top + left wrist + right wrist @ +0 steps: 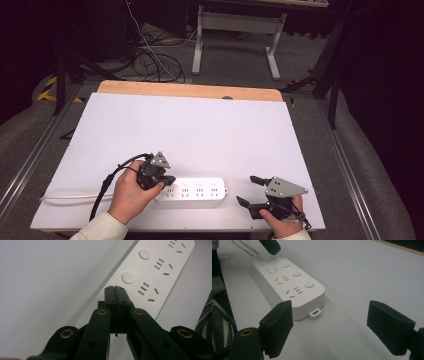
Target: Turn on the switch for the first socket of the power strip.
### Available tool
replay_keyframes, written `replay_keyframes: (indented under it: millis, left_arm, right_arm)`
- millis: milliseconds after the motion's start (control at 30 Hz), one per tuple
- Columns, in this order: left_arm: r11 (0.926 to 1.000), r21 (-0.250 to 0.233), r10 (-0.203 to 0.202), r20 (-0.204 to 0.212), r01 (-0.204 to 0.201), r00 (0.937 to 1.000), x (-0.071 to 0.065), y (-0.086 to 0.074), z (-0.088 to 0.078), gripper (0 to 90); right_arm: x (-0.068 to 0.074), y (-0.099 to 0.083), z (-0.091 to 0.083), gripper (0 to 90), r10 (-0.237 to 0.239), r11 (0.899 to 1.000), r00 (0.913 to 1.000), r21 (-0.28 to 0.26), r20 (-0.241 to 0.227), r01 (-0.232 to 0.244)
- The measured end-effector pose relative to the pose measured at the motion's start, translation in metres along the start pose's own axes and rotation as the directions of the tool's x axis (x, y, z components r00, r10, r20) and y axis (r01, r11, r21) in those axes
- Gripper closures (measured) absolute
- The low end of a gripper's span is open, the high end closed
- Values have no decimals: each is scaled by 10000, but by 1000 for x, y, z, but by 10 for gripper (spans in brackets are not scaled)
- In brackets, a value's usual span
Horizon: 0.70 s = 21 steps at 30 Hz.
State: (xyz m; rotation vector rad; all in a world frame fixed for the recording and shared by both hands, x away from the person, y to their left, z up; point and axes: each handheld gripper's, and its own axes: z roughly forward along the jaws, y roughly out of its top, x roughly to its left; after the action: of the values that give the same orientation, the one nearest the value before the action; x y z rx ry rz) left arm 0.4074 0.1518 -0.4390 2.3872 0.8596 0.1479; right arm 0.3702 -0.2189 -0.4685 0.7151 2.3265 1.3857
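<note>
A white power strip (195, 191) lies flat near the front edge of the white table, with several socket groups and round buttons (128, 278) on top. Its white cord (70, 197) runs off to the left. My left gripper (170, 180) is shut, its jaws pressed together with nothing between them, tips over the strip's left end (115, 288). My right gripper (248, 190) stands open just right of the strip, jaws wide apart and empty. In the right gripper view the strip's near end (297, 293) with a small hanging tab (315, 312) lies ahead of the jaws.
The white board (200, 135) covers a wooden table top whose far edge (190, 90) shows. Beyond it stand a white desk frame (235, 35) and loose cables on the floor (155, 62). Metal rails (345, 165) run along both sides.
</note>
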Motion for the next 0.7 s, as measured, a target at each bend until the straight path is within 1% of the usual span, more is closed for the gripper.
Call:
replay_keyframes:
  millis: [233,700]
  left_arm:
    - [9999,156,-27,-39,27,10000,1,1,4,900]
    - [9999,113,6,-125,-5,9999,0,0,5,900]
  right_arm:
    - [0,0,0,212,-1,10000,10000,-8,-21,1]
    - [0,0,0,212,2,10000,10000,-33,-79,-2]
